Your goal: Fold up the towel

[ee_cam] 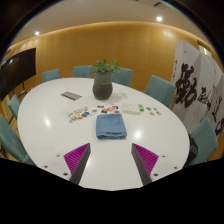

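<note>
A blue towel lies folded in a rough square on the white oval table, just ahead of my fingers and centred between them. My gripper is open and empty, held above the near part of the table. The two magenta pads stand wide apart with bare tabletop between them. The towel is a short way beyond the fingertips and not touched.
A potted plant stands beyond the towel. Small items lie left of the towel, more small items right of it, and a dark flat object further back. Teal chairs ring the table. A calligraphy banner hangs at right.
</note>
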Available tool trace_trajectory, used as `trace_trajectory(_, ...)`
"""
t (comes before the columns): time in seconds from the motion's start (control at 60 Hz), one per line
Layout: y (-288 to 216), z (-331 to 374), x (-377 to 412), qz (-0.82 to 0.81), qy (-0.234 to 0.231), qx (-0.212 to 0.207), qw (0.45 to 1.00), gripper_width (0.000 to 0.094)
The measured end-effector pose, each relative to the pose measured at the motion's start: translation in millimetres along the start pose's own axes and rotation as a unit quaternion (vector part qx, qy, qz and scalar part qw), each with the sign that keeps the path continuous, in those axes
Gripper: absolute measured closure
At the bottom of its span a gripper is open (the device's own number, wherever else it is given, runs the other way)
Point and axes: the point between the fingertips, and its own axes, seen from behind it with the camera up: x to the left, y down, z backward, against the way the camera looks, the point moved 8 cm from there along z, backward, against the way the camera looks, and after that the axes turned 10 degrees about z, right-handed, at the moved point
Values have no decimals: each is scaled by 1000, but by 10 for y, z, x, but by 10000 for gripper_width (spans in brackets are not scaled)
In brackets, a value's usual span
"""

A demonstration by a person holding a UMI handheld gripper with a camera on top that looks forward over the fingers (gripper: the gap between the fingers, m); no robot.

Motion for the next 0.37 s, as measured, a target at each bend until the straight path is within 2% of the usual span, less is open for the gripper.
trace_trajectory(0.367, 87, 691, 198, 11, 14, -18, 1000, 71)
